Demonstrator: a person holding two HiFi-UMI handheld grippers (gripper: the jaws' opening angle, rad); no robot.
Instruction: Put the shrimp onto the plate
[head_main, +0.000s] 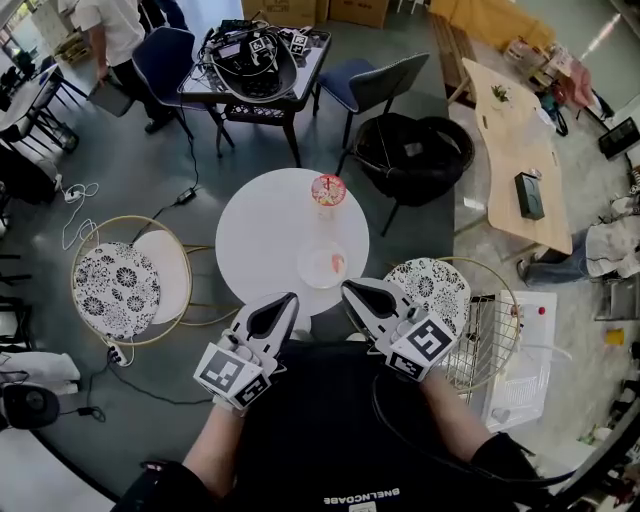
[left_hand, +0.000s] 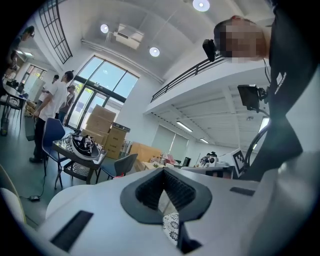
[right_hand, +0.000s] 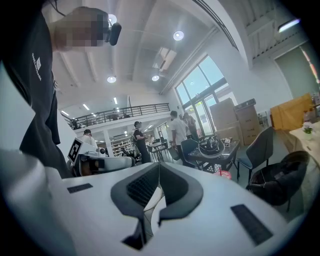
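A round white table (head_main: 262, 235) stands in the middle of a grey floor. On each side of it is a wire-framed chair with a flowered cushion, one on the left (head_main: 117, 290) and one on the right (head_main: 432, 284). Beyond the table's far edge are a black round seat (head_main: 412, 155), a dark blue chair (head_main: 365, 85) and a square table (head_main: 255, 62) piled with black gear and cables. A long wooden table (head_main: 512, 150) runs along the right side. A person in a white shirt (head_main: 108, 28) stands at the top left.

A red-patterned cup (head_main: 328, 190) sits at the table's far edge. A clear plate (head_main: 318, 270) lies nearer the middle, towards the near edge, with open table between it and the grippers. A small pink-orange piece, apparently the shrimp (head_main: 338, 264), rests on the plate's right part.

The left gripper (head_main: 290, 298) and the right gripper (head_main: 347, 288) hover at the table's near edge, pointing inward, well apart from the plate. The left gripper view shows its jaws pressed together with nothing between them (left_hand: 163, 171). The right gripper (right_hand: 159, 165) looks the same, tips meeting and empty.

The grippers cover part of the table's near edge, and the person's dark shirt hides the floor below it. What is inside the cup cannot be made out. The shrimp is too small for its shape to be read. The left gripper view shows neither plate nor shrimp. Only a strip of flowered cushion (left_hand: 172, 226) shows through the slot under its jaws.
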